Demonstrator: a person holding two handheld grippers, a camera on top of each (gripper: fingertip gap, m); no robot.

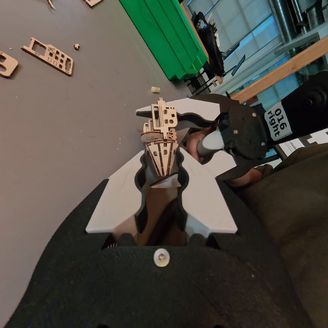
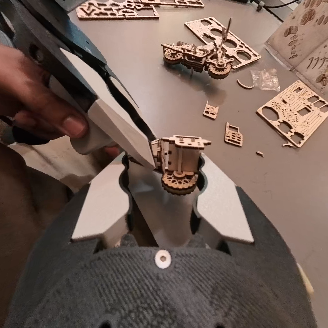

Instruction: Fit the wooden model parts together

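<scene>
A pale wooden sub-assembly (image 1: 160, 142), a small box body with a spoked wheel (image 2: 178, 181) and a flat slotted plate on top, is held in the air above the grey table (image 1: 71, 124). My left gripper (image 1: 161, 156) is shut on its tapered lower end. In the right wrist view its white finger (image 2: 124, 131) reaches in from the upper left, with a hand behind it. My right gripper (image 2: 163, 159) is closed around the box body, and its right pad touches the wood. It also shows in the left wrist view (image 1: 150, 124), at the plate end.
A built wooden motorcycle (image 2: 197, 56) stands on the table beyond. Punched part sheets (image 2: 292, 113) (image 2: 223, 40) (image 2: 117, 12), loose flat pieces (image 2: 233, 134) (image 2: 211, 111) (image 1: 49, 56), a plastic bag (image 2: 266, 78) and a booklet (image 2: 305, 35) lie around. Green bins (image 1: 168, 35) line the table edge. The tips of both grippers are at nearly the same place.
</scene>
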